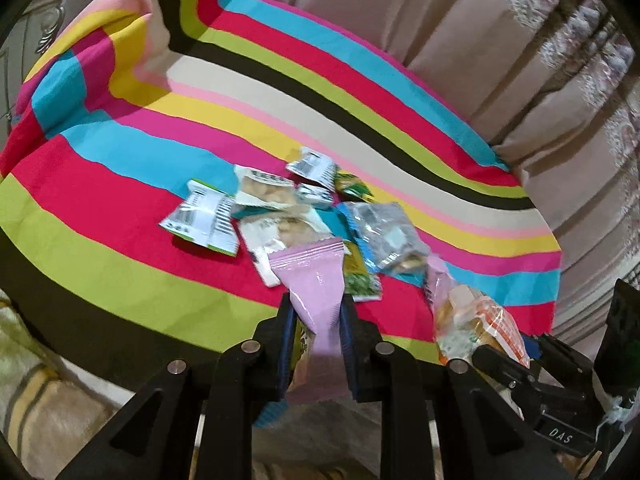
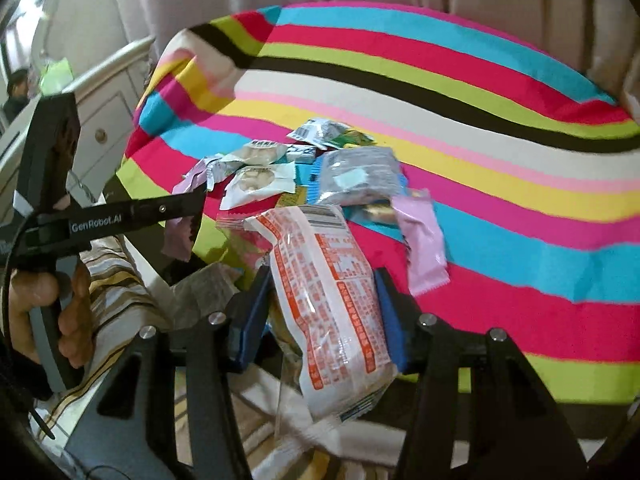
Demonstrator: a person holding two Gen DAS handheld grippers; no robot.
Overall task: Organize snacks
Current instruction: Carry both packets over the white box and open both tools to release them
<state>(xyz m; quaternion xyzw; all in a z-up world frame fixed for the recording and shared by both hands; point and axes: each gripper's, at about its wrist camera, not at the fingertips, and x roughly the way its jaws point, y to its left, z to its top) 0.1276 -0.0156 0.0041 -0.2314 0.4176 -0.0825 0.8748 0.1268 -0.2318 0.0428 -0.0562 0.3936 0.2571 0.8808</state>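
Your left gripper is clamped on a pink foil sachet; your right gripper grips an orange-printed clear packet. The rest, a loose heap of snack packets, lies at twelve o'clock on the striped cloth, unsorted.

Striped cloth, beige curtains, white cabinet

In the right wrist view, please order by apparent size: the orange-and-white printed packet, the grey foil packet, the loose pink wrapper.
1. Orange-and-white printed packet, largest, though nearest the camera.
2. Grey foil packet.
3. Loose pink wrapper, smallest.
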